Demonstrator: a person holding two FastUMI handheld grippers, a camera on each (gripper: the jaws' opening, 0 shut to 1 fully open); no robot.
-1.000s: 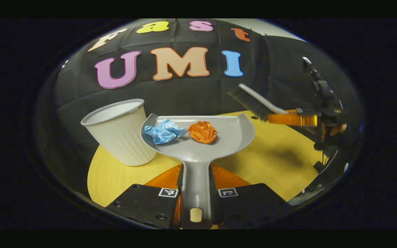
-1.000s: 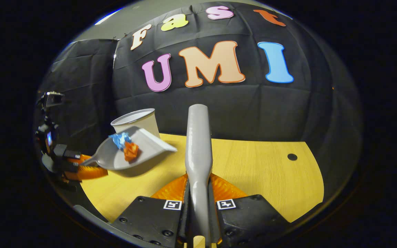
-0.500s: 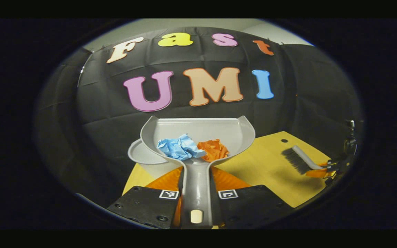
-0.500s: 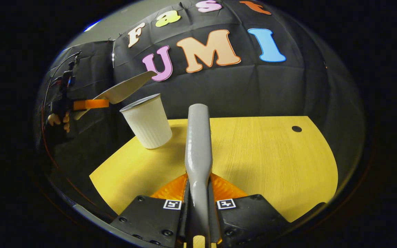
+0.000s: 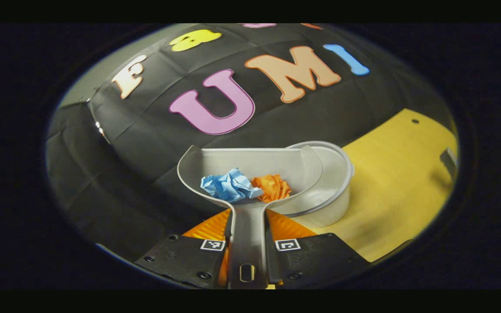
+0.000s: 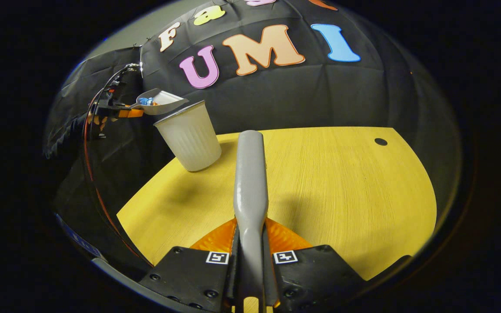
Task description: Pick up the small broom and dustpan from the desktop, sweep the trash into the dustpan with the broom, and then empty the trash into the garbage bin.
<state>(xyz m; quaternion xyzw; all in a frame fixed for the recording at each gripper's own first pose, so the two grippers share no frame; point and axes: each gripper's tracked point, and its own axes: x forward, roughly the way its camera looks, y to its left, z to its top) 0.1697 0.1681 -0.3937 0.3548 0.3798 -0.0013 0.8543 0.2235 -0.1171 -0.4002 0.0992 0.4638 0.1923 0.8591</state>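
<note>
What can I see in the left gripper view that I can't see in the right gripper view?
Left gripper view: a look down into the garbage bin, and the left gripper shut on the dustpan handle, with the blue paper ball and orange paper ball up close.
Right gripper view: the right gripper shut on the broom handle, the bin's ribbed outside, and a hand far off.
Both: the dustpan held above the bin, and the yellow table.

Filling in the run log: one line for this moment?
left gripper shut on dustpan | paper balls inside | dustpan beside bin rim | right gripper holds broom
</note>
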